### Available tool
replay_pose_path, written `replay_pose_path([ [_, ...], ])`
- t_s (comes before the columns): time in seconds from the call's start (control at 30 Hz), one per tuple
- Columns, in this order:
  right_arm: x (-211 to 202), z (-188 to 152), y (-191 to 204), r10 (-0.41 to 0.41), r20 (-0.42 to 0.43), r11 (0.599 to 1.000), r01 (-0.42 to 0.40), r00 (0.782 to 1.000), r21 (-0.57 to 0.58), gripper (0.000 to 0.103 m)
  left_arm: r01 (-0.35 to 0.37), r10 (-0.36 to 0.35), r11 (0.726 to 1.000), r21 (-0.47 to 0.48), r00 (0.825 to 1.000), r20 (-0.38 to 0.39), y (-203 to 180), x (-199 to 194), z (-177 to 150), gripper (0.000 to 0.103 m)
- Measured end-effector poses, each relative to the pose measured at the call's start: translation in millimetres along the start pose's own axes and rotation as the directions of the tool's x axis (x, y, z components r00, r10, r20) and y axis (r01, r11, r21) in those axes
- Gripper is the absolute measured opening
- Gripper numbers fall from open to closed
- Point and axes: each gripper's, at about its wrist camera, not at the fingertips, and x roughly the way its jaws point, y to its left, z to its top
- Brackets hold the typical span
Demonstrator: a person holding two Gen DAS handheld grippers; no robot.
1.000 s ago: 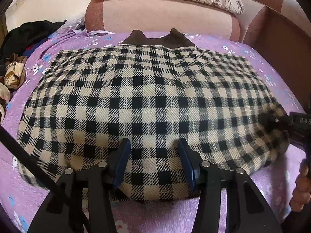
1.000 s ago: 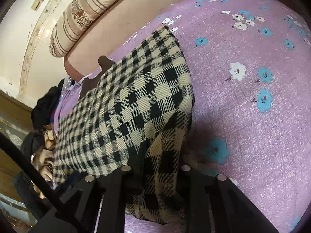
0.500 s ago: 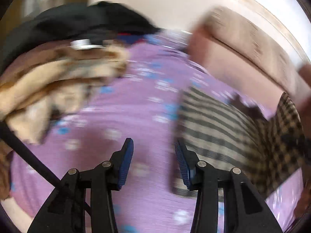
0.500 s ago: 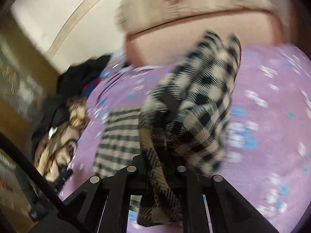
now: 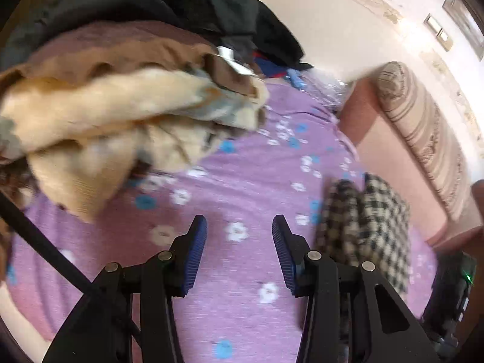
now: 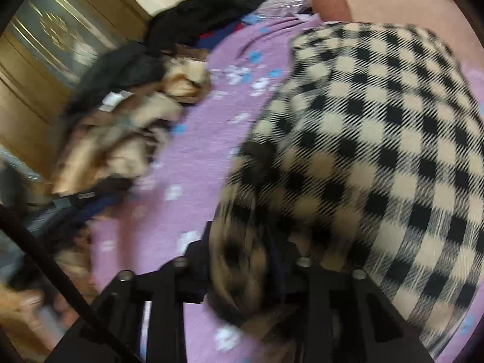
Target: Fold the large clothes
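Now the left hand-held gripper point(image 5: 239, 242) hangs over the purple flowered bed sheet point(image 5: 242, 181) with its blue-padded fingers point(image 5: 196, 242) spread apart and nothing between them. Beyond its left finger lies a heap of tan and cream clothes point(image 5: 121, 121), with dark garments point(image 5: 181, 3) piled on top toward the wall. To the right of this gripper, just past its right finger, the checked garment point(image 5: 369, 230) stands bunched up off the sheet; its near end drops out of sight behind the gripper's black frame. Farther right runs the pink headboard point(image 5: 402, 175) with a striped pillow point(image 5: 423, 127) along its top.

From the right wrist view, the right hand-held gripper point(image 6: 242, 257) is clamped on a gathered fold of the checked garment point(image 6: 378, 151), the beige-and-black cloth pinched between its fingers and spilling down over them. The rest of the garment spreads up and to the right, filling most of that side of the view, over the bed sheet point(image 6: 196, 151). The picture is blurred, so the exact edge being held cannot be made out. To the left sits the heap of clothes point(image 6: 127, 127), near the bed's edge, with a wooden cabinet point(image 6: 45, 60) behind it.
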Motion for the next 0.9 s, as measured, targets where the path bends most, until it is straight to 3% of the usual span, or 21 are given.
replay_pose_path([
  [0.13, -50.5, -13.6, -8.1, 0.030, 0.050, 0.999, -0.030, 0.998, -0.014, 0.042, 0.120, -0.119, 0.993, 0.011, 0.992, -0.034, -25.0, 17.6, -4.2, 0.050],
  [0.17, -62.7, -16.6, -14.7, 0.019, 0.070, 1.000, -0.019, 0.997, -0.004, 0.042, 0.141, -0.140, 0.990, 0.021, 0.989, -0.044, -32.3, 20.4, -5.9, 0.056],
  [0.2, -73.2, -17.9, -20.7, -0.005, 0.090, 1.000, 0.004, 0.996, 0.010, 0.043, 0.175, -0.172, 0.984, 0.042, 0.983, -0.059, -44.1, 25.5, -9.4, 0.063],
  [0.3, -99.8, -24.6, -51.4, -0.112, 0.141, 0.992, 0.103, 0.984, 0.066, 0.043, 0.237, -0.226, 0.967, 0.098, 0.968, -0.108, -74.2, 41.9, -18.9, 0.071],
  [0.37, -109.0, -27.5, -72.1, -0.142, 0.150, 0.985, 0.124, 0.979, 0.120, 0.043, 0.260, -0.239, 0.956, 0.139, 0.959, -0.153, -94.0, 55.0, -28.1, 0.071],
  [0.47, -120.7, -33.2, -100.5, -0.153, 0.170, 0.972, 0.117, 0.974, 0.204, 0.048, 0.234, -0.186, 0.949, 0.209, 0.956, -0.226, -119.7, 76.9, -44.0, 0.071],
  [0.57, -122.8, -33.3, -117.6, -0.158, 0.184, 0.963, 0.110, 0.970, 0.244, 0.058, 0.200, -0.098, 0.924, 0.327, 0.948, -0.302, -139.8, 93.6, -62.1, 0.010],
  [0.7, -113.9, -22.8, -133.9, -0.135, 0.198, 0.961, 0.080, 0.971, 0.266, 0.068, 0.140, -0.049, 0.916, 0.375, 0.969, -0.241, -143.2, 82.3, -63.1, 0.009],
  [0.8, -94.6, -9.0, -146.7, -0.081, 0.193, 0.961, 0.025, 0.978, 0.274, 0.068, 0.146, -0.057, 0.926, 0.348, 0.966, -0.252, -134.7, 82.0, -59.7, 0.010],
  [0.9, -68.4, 6.3, -157.6, -0.044, 0.195, 0.958, -0.014, 0.980, 0.287, 0.080, 0.150, -0.058, 0.927, 0.345, 0.963, -0.263, -129.7, 82.9, -59.7, 0.010],
])
